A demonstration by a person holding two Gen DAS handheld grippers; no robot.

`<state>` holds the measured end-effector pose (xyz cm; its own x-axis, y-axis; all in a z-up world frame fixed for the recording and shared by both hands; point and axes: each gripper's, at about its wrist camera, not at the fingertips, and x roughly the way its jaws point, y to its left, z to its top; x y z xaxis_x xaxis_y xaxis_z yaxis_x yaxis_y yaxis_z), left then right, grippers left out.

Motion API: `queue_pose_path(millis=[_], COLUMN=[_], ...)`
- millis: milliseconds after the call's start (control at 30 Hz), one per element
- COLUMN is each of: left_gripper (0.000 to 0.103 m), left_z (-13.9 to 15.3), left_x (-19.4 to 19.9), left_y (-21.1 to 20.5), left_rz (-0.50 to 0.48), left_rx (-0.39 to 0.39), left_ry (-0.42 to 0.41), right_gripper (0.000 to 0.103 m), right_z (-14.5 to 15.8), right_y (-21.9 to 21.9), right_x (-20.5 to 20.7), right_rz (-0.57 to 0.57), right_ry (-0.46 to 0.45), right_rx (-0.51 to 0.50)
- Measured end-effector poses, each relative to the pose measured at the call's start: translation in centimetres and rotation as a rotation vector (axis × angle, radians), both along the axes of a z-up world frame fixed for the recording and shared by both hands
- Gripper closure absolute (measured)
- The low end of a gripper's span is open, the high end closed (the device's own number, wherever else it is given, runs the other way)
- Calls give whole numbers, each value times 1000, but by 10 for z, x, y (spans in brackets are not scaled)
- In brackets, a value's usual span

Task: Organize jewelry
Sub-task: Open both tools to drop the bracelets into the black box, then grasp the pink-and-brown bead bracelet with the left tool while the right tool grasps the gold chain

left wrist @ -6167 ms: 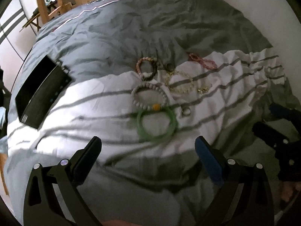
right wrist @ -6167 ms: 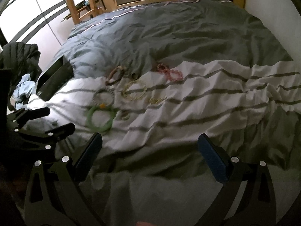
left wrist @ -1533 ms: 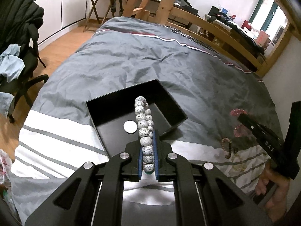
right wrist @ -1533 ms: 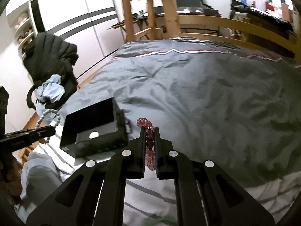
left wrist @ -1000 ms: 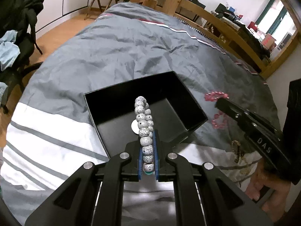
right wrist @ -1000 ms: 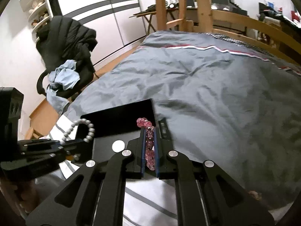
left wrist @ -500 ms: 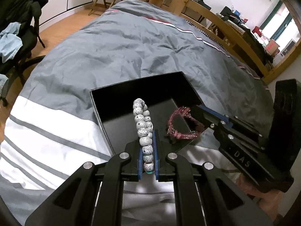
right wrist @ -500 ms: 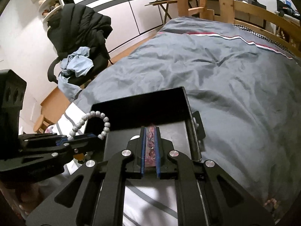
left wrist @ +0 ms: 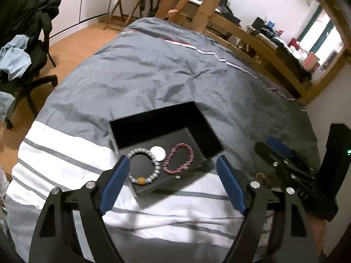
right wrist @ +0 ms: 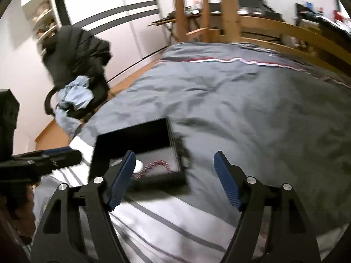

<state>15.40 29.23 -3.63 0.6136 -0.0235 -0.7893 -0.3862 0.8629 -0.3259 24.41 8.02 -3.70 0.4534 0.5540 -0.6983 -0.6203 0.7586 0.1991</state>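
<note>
A black open box lies on the bed. Inside it lie a white speckled bead bracelet with an orange bead and a pink bead bracelet, beside a white round disc. My left gripper is open and empty, just above the box's near edge. My right gripper is open and empty over the same box, where the pink bracelet shows. The right gripper also shows at the right of the left wrist view.
The bed has a grey duvet with a white striped part. A black chair with a jacket and blue cloth stands left of the bed. A wooden bed frame lies beyond.
Both grippers have opened and let go of their bracelets, which now lie in the box. Both grippers have drawn back a little from the box.
</note>
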Motion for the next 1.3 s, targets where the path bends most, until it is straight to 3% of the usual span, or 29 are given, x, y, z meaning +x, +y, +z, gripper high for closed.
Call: queue_pose_path(millis=[300, 633, 900, 1300], left_gripper=[23, 23, 23, 23], left_z=[19, 21, 4, -34], left_x=[-4, 2, 16, 64], left_y=[-71, -161, -210, -255], left_rz=[-120, -276, -362, -429], left_rx=[-2, 50, 77, 128], left_ry=[-30, -3, 38, 116], right_gripper=[30, 30, 30, 30], right_z=[21, 26, 8, -44], right_y=[-108, -174, -216, -252], right_x=[-20, -53, -67, -50], right_rz=[-151, -175, -181, -205], right_ry=[-25, -43, -36, 43], right_rx=[-24, -42, -65, -71])
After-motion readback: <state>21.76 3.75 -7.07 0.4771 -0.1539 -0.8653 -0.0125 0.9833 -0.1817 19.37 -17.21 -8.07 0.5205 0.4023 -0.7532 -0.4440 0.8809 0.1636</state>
